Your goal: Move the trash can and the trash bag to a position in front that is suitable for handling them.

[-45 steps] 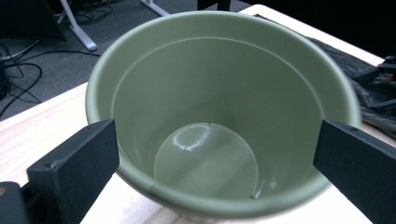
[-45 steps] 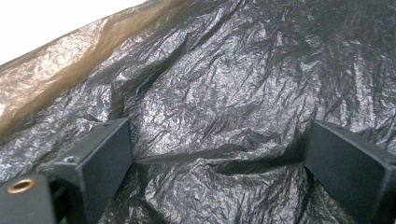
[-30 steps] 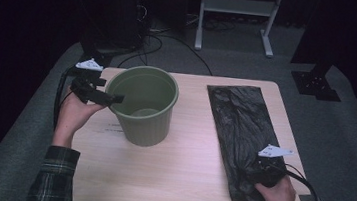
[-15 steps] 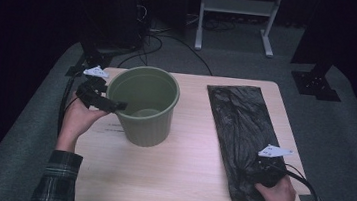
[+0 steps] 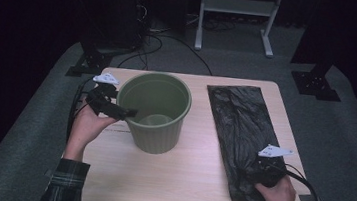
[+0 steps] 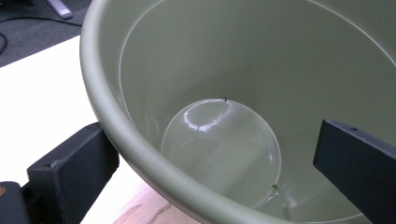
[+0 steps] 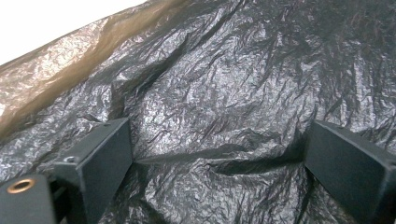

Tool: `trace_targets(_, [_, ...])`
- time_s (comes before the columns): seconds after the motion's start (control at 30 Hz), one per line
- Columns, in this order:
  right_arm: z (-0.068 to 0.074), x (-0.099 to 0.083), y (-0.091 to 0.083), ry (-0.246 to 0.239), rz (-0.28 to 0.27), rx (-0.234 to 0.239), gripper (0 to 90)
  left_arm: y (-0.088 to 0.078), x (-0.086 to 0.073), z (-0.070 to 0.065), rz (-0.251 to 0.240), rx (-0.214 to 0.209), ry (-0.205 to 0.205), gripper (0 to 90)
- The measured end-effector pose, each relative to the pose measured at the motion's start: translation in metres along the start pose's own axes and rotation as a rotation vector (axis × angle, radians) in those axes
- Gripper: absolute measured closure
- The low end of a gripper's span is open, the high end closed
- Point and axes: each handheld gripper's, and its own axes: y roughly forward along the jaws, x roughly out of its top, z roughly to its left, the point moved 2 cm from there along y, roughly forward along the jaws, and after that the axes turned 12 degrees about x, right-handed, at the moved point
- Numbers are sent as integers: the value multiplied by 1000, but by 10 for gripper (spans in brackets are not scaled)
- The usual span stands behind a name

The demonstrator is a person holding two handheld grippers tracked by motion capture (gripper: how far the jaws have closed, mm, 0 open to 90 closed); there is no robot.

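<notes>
Our left tongs [image 5: 127, 111] sit at the left middle of the high view, spread apart and straddling the rim of the green bucket [image 5: 153, 111]. In the left gripper view the tongs [image 6: 210, 177] show one black jaw outside the wall at the lower left of the frame and the other inside at the right edge; neither jaw clearly presses the wall. The bucket [image 6: 233, 93] stands upright, and we see its pale round bottom low in the centre of that frame.

Our right tongs [image 5: 259, 164] sit in the lower right of the high view, held by our right hand [image 5: 277, 194] and lowered onto the near end of the black plastic bag [image 5: 243, 132]. In the right gripper view these tongs [image 7: 219, 161] are spread wide, with a jaw at the lower left and one at the lower right, and both tips rest on the crinkled bag [image 7: 224, 93]. A low ridge of film runs between the jaws, but they are not closed on it.

Our left hand [image 5: 88, 124] holds the left gripper just beside the bucket's left wall.

The bucket stands left of centre on the light wooden tabletop [image 5: 188, 182], and the bag lies flat along the right side, well apart from the bucket. Dark cables [image 5: 72, 114] trail off the left edge of the tabletop.
</notes>
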Motion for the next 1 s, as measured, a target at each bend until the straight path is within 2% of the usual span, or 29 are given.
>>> trace_targets(0.13, [0, 0, 0, 2, 0, 0, 64, 3, 2, -17, -15, -34, 12, 0])
trace_targets(0.23, [0, 0, 0, 0, -1, -1, 64, 4, 3, -22, -19, -45, 18, 0])
trace_targets(0.33, [0, 0, 0, 1, 0, 0, 64, 6, 4, -34, -22, -75, 23, 0])
trace_targets(0.53, [0, 0, 0, 0, 0, 0, 64, 9, 7, -59, -25, -130, 63, 0])
trace_targets(0.77, [0, 0, 0, 1, 0, -1, 65, 7, 7, -76, -20, -156, 91, 0])
trace_targets(1.0, [0, 0, 0, 1, 0, -1, 64, 6, 6, -94, -24, -202, 121, 0])
